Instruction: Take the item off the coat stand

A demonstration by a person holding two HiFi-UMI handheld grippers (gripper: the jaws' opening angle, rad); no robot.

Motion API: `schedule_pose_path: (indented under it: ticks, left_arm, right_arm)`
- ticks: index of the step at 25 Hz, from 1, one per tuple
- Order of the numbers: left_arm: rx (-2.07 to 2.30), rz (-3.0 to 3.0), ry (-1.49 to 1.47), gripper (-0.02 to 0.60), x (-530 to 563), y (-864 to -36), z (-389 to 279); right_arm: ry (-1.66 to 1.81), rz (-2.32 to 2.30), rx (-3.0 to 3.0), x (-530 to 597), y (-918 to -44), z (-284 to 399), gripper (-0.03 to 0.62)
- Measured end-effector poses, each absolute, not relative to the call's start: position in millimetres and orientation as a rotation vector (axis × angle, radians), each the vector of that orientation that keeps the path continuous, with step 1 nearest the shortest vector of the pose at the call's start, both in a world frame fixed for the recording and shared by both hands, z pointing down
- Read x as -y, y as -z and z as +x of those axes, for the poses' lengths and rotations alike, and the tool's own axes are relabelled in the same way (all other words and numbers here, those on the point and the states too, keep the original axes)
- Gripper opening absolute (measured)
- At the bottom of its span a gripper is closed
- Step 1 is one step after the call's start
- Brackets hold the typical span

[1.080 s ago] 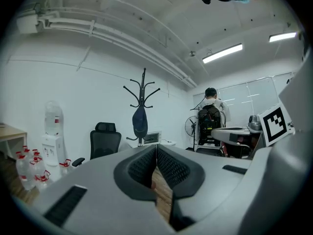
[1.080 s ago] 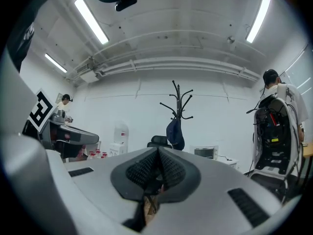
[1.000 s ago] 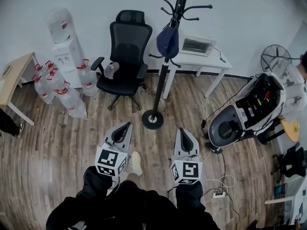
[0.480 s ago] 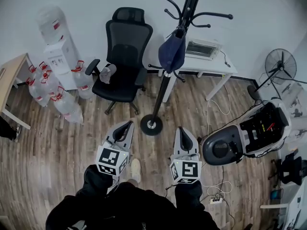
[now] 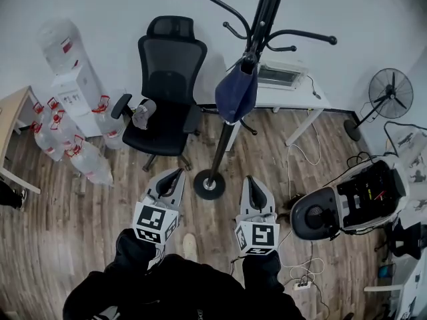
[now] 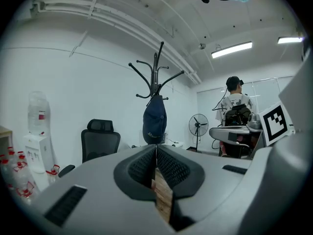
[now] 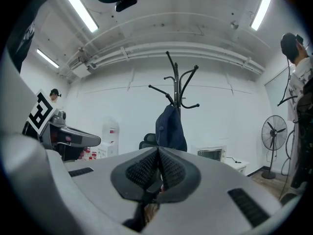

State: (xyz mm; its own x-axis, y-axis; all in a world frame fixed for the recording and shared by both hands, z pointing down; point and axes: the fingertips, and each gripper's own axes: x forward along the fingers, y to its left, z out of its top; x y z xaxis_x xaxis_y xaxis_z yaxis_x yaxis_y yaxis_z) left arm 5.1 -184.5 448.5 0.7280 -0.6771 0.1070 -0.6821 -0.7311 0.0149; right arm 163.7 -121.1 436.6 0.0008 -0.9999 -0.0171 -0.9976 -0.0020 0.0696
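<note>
While the cap (image 5: pixel 237 92) hangs on the coat stand (image 5: pixel 219 153), we hold left gripper (image 5: pixel 175 173) and right gripper (image 5: pixel 252 180) clenched. Both are empty.

Wood-plank floor (image 5: pixel 80 219). Along its far edge, left to right: dispenser (image 5: pixel 70 85), chair (image 5: pixel 163 92), white table (image 5: pixel 293 99), fan (image 5: pixel 390 93). Bottles (image 5: pixel 87 162) cluster on the boards just beside the dispenser, toward the left edge. The round base of the coat stand (image 5: pixel 209 185) rests near mid-floor, in front of chair and table. A machine (image 5: pixel 347 202) stands at the right edge, with a power strip (image 5: pixel 301 286) and cables on the near side of it.
</note>
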Motion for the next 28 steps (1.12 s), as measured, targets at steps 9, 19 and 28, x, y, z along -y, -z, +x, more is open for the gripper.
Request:
schedule_pose_path:
  ticks: [9, 19, 28]
  left_arm:
    - [1.100, 2.895, -0.141, 0.025, 233.4, -435.8, 20.9]
    - [1.126, 2.897, -0.101, 0.025, 273.7, -426.1, 18.7]
    - [1.171, 2.876, -0.101, 0.025, 289.1, -425.4, 4.5]
  right_arm:
    - [0.093, 2.212, 2.180, 170.2, -428.3, 174.6, 0.016]
    - [0.147, 2.209, 2.194, 213.7, -410.3, 175.3, 0.016]
    - [0.171, 2.229, 2.242, 241.8, -383.3, 180.2, 0.073]
